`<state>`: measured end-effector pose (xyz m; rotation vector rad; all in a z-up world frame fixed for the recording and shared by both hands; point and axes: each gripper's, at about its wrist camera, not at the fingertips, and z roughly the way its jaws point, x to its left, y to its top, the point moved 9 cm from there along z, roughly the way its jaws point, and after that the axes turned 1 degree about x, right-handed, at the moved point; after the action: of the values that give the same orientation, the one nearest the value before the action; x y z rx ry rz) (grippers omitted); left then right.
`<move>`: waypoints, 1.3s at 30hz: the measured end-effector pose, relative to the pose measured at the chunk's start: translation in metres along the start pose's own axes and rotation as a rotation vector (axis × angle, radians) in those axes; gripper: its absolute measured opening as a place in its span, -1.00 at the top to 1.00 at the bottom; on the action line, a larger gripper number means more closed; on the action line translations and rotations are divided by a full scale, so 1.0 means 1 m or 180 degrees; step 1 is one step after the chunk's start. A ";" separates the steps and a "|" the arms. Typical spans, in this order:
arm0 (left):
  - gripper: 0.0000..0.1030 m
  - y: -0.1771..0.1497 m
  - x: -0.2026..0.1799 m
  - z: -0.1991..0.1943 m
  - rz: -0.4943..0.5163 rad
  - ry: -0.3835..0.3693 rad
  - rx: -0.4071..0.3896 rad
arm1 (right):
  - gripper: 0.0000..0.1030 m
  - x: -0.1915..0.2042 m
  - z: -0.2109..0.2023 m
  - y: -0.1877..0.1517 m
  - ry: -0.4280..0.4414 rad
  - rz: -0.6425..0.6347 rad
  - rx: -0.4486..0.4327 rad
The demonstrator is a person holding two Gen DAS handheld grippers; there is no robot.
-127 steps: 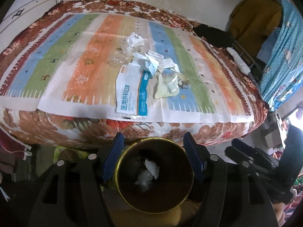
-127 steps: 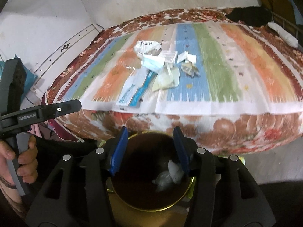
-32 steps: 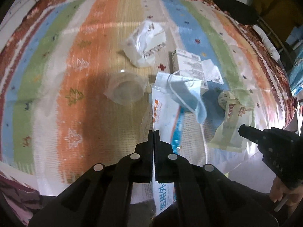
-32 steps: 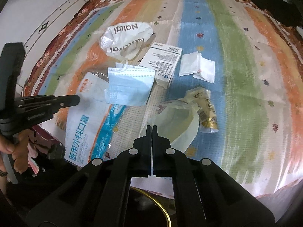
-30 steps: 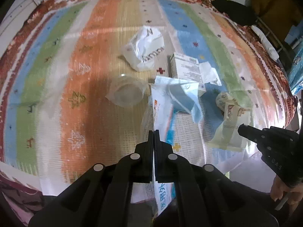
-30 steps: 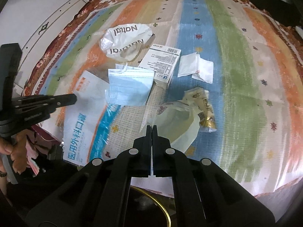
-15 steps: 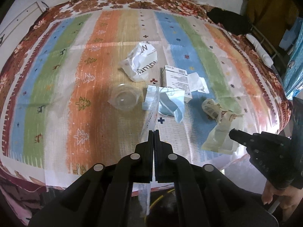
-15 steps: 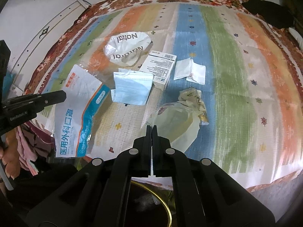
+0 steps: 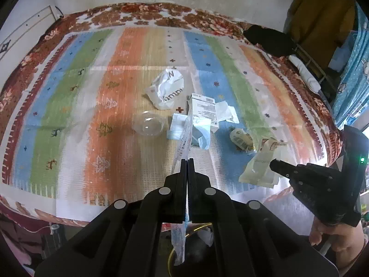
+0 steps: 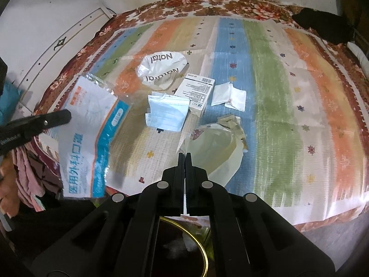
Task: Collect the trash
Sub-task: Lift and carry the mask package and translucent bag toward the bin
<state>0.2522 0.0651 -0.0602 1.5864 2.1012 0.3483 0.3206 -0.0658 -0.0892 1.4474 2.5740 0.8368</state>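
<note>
the left gripper (image 9: 187, 161) is pinching the mask packet (image 10: 90, 143) with jaws closed, lifting it off the bed (image 10: 288, 106). the right gripper (image 10: 185, 155) is clamping a yellowish wrapper (image 10: 216, 147), above the bin (image 10: 203, 258).

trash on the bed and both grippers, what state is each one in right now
left gripper: shut on mask package, lifted
right gripper: shut on yellowish plastic bag
face mask: flat on bed
white box: lying flat
Natural bag: crumpled
clear plastic lid: on bed
trash bin: open
</note>
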 end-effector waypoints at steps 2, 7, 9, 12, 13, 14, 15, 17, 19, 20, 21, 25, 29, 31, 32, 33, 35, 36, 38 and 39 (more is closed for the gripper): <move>1.00 -0.001 -0.001 -0.006 0.0007 -0.0007 -0.0040 | 1.00 0.003 -0.004 -0.002 0.0029 0.0014 -0.0020; 1.00 -0.006 -0.006 -0.020 0.0000 -0.0075 -0.0129 | 1.00 0.008 -0.018 -0.005 -0.0049 0.0001 -0.0179; 1.00 -0.010 -0.008 -0.026 0.0000 -0.0096 -0.0170 | 1.00 0.009 -0.021 -0.007 -0.0051 -0.0012 -0.0194; 1.00 -0.015 -0.010 -0.032 -0.0005 -0.0137 -0.0211 | 1.00 0.010 -0.024 -0.011 -0.0038 -0.0009 -0.0215; 1.00 -0.017 -0.012 -0.034 -0.0002 -0.0145 -0.0221 | 1.00 0.012 -0.025 -0.012 -0.0020 -0.0002 -0.0221; 1.00 -0.020 -0.013 -0.035 0.0001 -0.0154 -0.0232 | 1.00 0.013 -0.027 -0.014 -0.0004 0.0000 -0.0230; 1.00 -0.022 -0.014 -0.037 0.0005 -0.0159 -0.0244 | 1.00 0.015 -0.029 -0.016 -0.0002 -0.0011 -0.0251; 1.00 -0.026 -0.016 -0.039 0.0012 -0.0166 -0.0260 | 1.00 0.017 -0.032 -0.021 -0.0028 -0.0043 -0.0277; 1.00 -0.029 -0.018 -0.041 0.0014 -0.0185 -0.0270 | 1.00 0.020 -0.036 -0.027 -0.0028 -0.0068 -0.0290; 1.00 -0.030 -0.020 -0.043 0.0014 -0.0208 -0.0277 | 1.00 0.020 -0.037 -0.030 -0.0020 -0.0072 -0.0292; 1.00 -0.032 -0.021 -0.044 0.0010 -0.0222 -0.0281 | 1.00 0.021 -0.038 -0.033 -0.0011 -0.0073 -0.0296; 1.00 -0.040 -0.027 -0.050 -0.0002 -0.0307 -0.0302 | 1.00 0.024 -0.048 -0.047 0.0046 -0.0048 -0.0333; 1.00 -0.053 -0.035 -0.055 0.0020 -0.0386 -0.0319 | 1.00 0.027 -0.056 -0.059 0.0056 -0.0065 -0.0381; 1.00 -0.061 -0.039 -0.056 0.0033 -0.0428 -0.0318 | 1.00 0.029 -0.059 -0.065 0.0084 -0.0064 -0.0390; 1.00 -0.064 -0.041 -0.057 0.0039 -0.0442 -0.0316 | 1.00 0.030 -0.060 -0.069 0.0097 -0.0058 -0.0394; 1.00 -0.069 -0.043 -0.057 0.0046 -0.0445 -0.0315 | 1.00 0.031 -0.062 -0.074 0.0114 -0.0055 -0.0396; 1.00 -0.076 -0.047 -0.058 0.0061 -0.0452 -0.0316 | 1.00 0.032 -0.065 -0.081 0.0142 -0.0047 -0.0398; 1.00 -0.081 -0.049 -0.059 0.0071 -0.0475 -0.0310 | 1.00 0.032 -0.066 -0.085 0.0155 -0.0038 -0.0398; 1.00 -0.089 -0.053 -0.060 0.0095 -0.0499 -0.0305 | 1.00 0.033 -0.069 -0.093 0.0212 -0.0015 -0.0394; 1.00 -0.093 -0.055 -0.060 0.0112 -0.0503 -0.0301 | 1.00 0.034 -0.070 -0.097 0.0233 -0.0004 -0.0392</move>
<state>0.1558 -0.0097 -0.0412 1.5452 1.9121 0.3185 0.2046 -0.1074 -0.0707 1.4059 2.5233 1.0469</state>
